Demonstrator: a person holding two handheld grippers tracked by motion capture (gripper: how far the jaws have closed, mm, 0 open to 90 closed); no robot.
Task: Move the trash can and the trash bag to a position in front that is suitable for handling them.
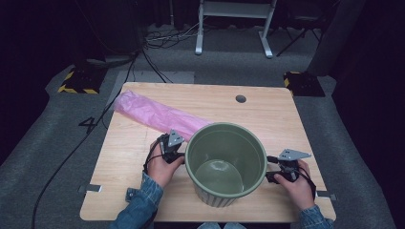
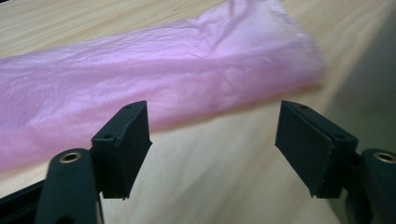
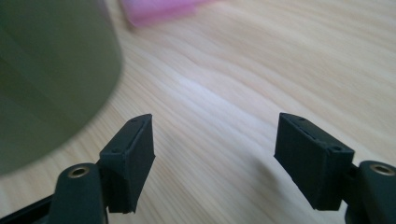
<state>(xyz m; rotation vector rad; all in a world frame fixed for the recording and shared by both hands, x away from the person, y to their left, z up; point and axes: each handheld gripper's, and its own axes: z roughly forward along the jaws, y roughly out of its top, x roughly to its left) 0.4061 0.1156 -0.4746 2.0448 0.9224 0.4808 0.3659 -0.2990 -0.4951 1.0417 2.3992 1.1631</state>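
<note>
A green bin (image 1: 225, 163) stands upright and empty on the wooden table (image 1: 267, 112), near its front edge. A folded pink plastic bag (image 1: 155, 114) lies flat behind and to the left of it. My left gripper (image 1: 177, 148) sits just left of the bin's rim, jaws open with nothing between them. In the left gripper view the pink bag (image 2: 154, 79) lies just ahead of the open left gripper (image 2: 212, 140). My right gripper (image 1: 274, 167) is at the bin's right side, also open and empty. In the right gripper view the bin's wall (image 3: 51, 79) rises left of the right gripper (image 3: 212, 149).
A round cable hole (image 1: 240, 98) is in the table's far side. Beyond the table lie grey floor, cables (image 1: 162, 38) and a white frame's legs (image 1: 234, 28). Bare wood extends to the right of the bin.
</note>
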